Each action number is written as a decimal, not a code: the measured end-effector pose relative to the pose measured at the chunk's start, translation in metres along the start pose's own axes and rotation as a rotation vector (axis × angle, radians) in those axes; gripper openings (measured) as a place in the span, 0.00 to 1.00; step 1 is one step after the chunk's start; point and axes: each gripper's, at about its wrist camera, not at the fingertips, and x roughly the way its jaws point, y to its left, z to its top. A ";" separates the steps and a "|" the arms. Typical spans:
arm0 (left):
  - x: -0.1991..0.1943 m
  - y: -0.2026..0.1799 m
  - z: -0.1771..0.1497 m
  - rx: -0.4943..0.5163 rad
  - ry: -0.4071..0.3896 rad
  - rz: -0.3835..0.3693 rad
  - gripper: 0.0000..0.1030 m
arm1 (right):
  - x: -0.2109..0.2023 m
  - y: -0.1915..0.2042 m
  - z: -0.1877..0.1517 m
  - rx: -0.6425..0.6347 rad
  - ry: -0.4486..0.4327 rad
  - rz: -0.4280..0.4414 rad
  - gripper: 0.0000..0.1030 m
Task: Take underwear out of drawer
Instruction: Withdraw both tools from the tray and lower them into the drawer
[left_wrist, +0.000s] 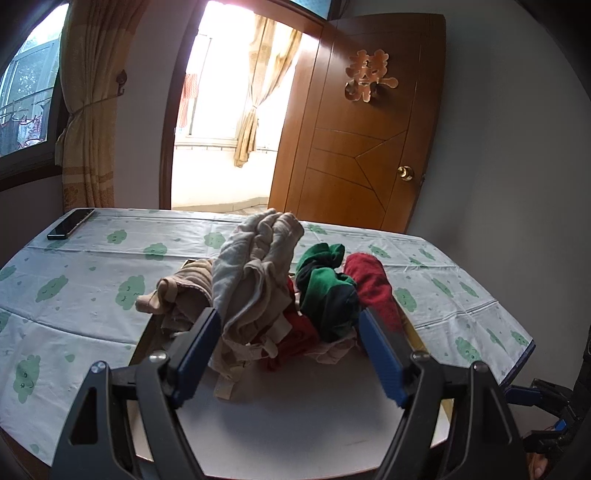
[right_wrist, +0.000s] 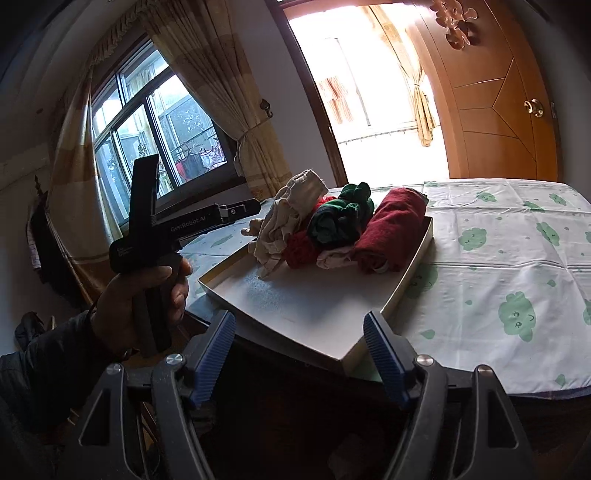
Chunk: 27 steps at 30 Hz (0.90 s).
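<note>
- Blue ribbed pads are framing the left wrist view: the left tongs (left_wrist: 288, 350) are standing wide apart with nothing clamped, pointing over the shallow white drawer (left_wrist: 295, 417) sitting on the table (left_wrist: 74, 280), which is wearing a pale cloth printed with green clouds.
- Underwear is lying heaped at the drawer's far end: a tall beige garment (left_wrist: 255, 273) of soft, crumpled knit is leaning up, a tan piece (left_wrist: 177, 291) is spilling over the left rim, a green-and-navy bundle (left_wrist: 325, 291) is knotted tight, and a dark red roll (left_wrist: 373, 284) is sitting at the right.
- A dark phone (left_wrist: 70, 223) is resting at the table's far left corner, well apart.
- Over to the right wrist view: the right tongs (right_wrist: 299, 350) are also gaping, holding nothing, hanging just off the drawer's near corner (right_wrist: 343, 354).
- A hand (right_wrist: 144, 299) is gripping the left tool beside the drawer.
- My worry: the garments are tangling together, so a deep bite is likely to be dragging two pieces out at once.
- The light, smooth drawer could be sliding or tipping if the cloth snags its rim.
</note>
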 end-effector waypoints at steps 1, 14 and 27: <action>-0.005 -0.001 -0.005 0.002 0.000 -0.004 0.76 | -0.001 0.001 -0.007 -0.004 0.014 -0.002 0.72; -0.067 -0.018 -0.082 0.227 -0.009 0.018 0.76 | 0.005 0.014 -0.081 -0.133 0.208 -0.058 0.72; -0.047 -0.031 -0.148 0.425 0.208 0.033 0.76 | 0.059 0.026 -0.110 -0.333 0.410 -0.171 0.72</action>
